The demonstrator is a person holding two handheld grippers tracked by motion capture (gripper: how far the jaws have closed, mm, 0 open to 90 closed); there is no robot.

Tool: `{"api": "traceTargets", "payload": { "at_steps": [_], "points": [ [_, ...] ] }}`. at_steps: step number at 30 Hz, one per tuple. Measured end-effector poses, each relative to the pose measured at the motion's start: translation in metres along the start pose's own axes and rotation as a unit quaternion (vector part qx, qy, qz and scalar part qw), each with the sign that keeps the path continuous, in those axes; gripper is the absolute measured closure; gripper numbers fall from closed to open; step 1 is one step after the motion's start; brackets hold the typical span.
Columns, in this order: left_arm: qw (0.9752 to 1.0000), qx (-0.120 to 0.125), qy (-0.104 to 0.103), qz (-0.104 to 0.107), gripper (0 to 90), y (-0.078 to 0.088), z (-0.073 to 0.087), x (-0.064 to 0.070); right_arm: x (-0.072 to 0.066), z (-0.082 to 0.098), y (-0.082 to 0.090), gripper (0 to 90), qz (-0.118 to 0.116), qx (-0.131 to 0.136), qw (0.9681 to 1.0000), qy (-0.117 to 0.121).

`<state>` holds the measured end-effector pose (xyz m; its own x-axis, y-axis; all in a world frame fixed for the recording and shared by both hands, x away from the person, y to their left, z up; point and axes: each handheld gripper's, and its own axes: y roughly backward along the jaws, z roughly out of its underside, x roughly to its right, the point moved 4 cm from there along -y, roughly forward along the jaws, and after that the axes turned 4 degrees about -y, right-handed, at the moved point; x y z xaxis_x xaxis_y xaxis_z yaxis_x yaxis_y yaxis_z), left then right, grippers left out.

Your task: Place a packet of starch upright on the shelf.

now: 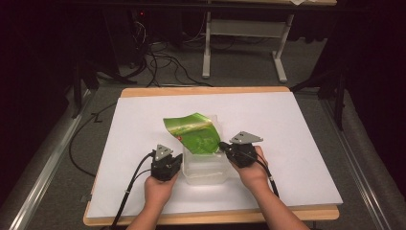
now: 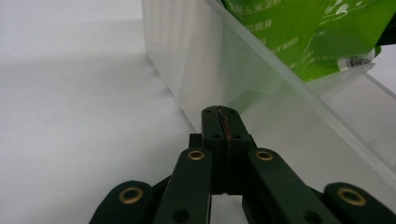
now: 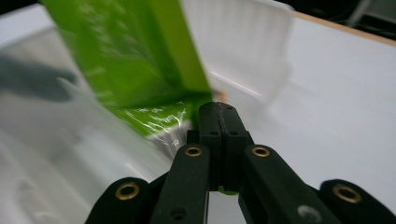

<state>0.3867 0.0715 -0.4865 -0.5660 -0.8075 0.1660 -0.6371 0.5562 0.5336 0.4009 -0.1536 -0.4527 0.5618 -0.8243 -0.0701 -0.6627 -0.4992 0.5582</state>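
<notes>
The left claw (image 2: 219, 112) has its jaws pressed fully together with nothing between them, its tip right at the near wall of the clear plastic box (image 1: 206, 172), which sits on the white worktop (image 1: 297, 143). The right claw (image 3: 219, 108) is clamped on the lower edge of the green bag (image 1: 194, 132); green shows between its jaws. The bag leans out of the box, its long axis tilted up and away toward the box's far left. Its lower part is blurred behind the frosted wall.
</notes>
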Motion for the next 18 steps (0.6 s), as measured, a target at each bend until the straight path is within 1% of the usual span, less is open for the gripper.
{"api": "traceTargets", "payload": {
  "at_steps": [2, 4, 6, 8, 10, 12, 13, 15, 17, 18],
  "points": [
    [1.0, -0.002, 0.002, 0.0, 90.0, 0.0, 0.0, 0.0, -0.008, -0.002, -0.004, 90.0, 0.001, -0.006, 0.9997, 0.025],
    [1.0, -0.002, 0.0, -0.002, 90.0, 0.0, 0.0, 0.0, -0.014, -0.003, -0.009, 90.0, -0.005, -0.012, 0.9995, 0.029],
    [1.0, -0.002, 0.0, -0.003, 90.0, -0.001, 0.0, 0.0, -0.013, -0.003, -0.012, 90.0, -0.008, -0.015, 0.9994, 0.03],
    [1.0, -0.002, 0.0, -0.004, 90.0, -0.001, 0.0, 0.0, -0.01, -0.003, -0.012, 90.0, -0.023, -0.015, 0.9994, 0.021],
    [1.0, -0.003, 0.001, -0.006, 90.0, -0.001, 0.0, 0.0, -0.008, -0.004, -0.01, 90.0, -0.034, -0.016, 0.9992, 0.015],
    [0.9999, -0.004, -0.002, -0.013, 90.0, -0.001, 0.0, 0.0, -0.005, -0.006, -0.003, 90.0, -0.033, -0.007, 0.9994, 0.005],
    [0.9999, -0.002, -0.002, -0.015, 88.3, 0.0, 0.0, 0.0, -0.003, -0.007, 0.002, 89.1, -0.032, 0.002, 0.9995, 0.001],
    [0.9999, 0.0, -0.002, -0.016, 85.8, 0.001, 0.0, 0.0, 0.003, -0.012, 0.012, 85.8, -0.038, 0.027, 0.9988, -0.016],
    [0.9998, 0.002, 0.001, -0.021, 84.1, 0.003, 0.0, -0.001, 0.004, -0.018, 0.021, 79.3, -0.049, 0.049, 0.9972, -0.028],
    [0.9997, 0.005, 0.004, -0.024, 82.0, 0.004, 0.0, -0.002, 0.002, -0.021, 0.024, 71.7, -0.056, 0.063, 0.996, -0.029]
  ]
}}
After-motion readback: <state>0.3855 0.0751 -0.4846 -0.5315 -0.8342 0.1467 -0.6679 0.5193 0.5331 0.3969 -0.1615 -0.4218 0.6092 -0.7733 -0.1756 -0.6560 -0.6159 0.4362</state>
